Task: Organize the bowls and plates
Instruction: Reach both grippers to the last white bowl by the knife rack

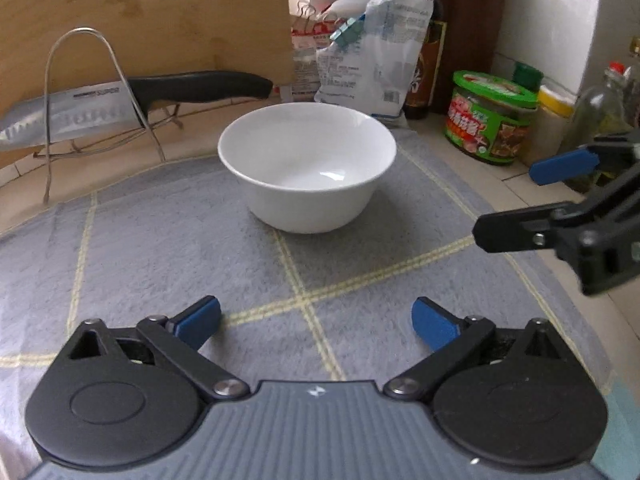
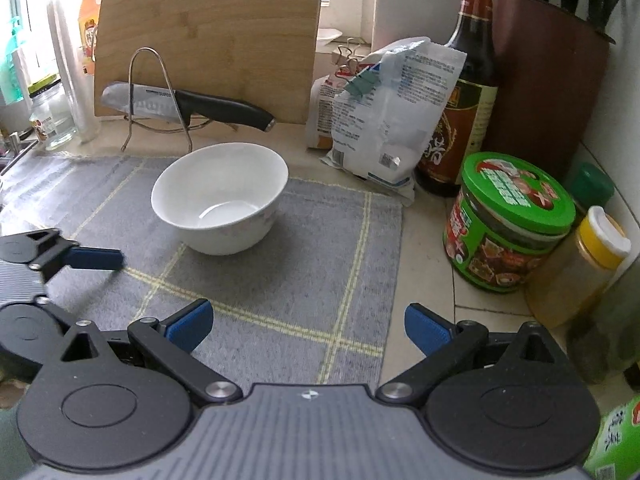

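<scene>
- Left gripper (image 1: 316,322): we hold its jaws spread wide, nothing between them, low over the grey mat (image 1: 160,248).
- Right gripper (image 2: 308,326): jaws likewise released and empty, over the mat's right part.
- White bowl (image 1: 307,166): upright and empty on the mat, ahead of both grippers, touched by neither.
- Bench (image 2: 424,264): behind the mat we note a knife (image 2: 188,106) on a wire stand, a cutting board (image 2: 212,32), bags, jars, bottles.
- Progress: we judge the task barely begun; the bowl awaits grasping, no plates in view.
</scene>
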Demonstrator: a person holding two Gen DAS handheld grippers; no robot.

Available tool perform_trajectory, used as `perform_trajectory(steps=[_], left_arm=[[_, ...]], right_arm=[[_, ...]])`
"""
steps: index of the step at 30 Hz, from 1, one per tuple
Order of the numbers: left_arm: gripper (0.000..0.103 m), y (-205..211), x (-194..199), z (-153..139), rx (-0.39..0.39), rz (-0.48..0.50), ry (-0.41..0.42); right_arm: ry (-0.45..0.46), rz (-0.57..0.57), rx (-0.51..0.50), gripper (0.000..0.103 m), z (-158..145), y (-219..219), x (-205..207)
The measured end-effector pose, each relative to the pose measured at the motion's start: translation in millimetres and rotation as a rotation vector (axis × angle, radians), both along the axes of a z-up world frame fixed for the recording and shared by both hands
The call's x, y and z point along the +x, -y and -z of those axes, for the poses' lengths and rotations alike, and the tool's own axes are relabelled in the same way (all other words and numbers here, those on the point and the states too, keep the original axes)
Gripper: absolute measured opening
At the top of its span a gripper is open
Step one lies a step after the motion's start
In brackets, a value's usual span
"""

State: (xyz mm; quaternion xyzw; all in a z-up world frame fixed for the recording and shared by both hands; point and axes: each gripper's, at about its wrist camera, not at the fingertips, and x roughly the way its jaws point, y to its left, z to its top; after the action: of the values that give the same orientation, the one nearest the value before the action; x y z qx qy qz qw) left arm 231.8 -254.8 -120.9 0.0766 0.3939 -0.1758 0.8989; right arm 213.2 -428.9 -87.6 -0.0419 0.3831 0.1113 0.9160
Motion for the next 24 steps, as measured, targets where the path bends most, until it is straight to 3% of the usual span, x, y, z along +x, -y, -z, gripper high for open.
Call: perform_trajectory(steps=[9, 24], left_arm=[[0.103, 0, -5, 7, -0.012, 0.018, 0.067], [0.103, 4, 7, 10, -0.026, 0.0, 0.111]], right_arm=[[-0.003, -0.036, 0.026, 0.103, -1, -5, 10], [0.017, -0.173, 0.026, 0.103, -17, -24, 48]])
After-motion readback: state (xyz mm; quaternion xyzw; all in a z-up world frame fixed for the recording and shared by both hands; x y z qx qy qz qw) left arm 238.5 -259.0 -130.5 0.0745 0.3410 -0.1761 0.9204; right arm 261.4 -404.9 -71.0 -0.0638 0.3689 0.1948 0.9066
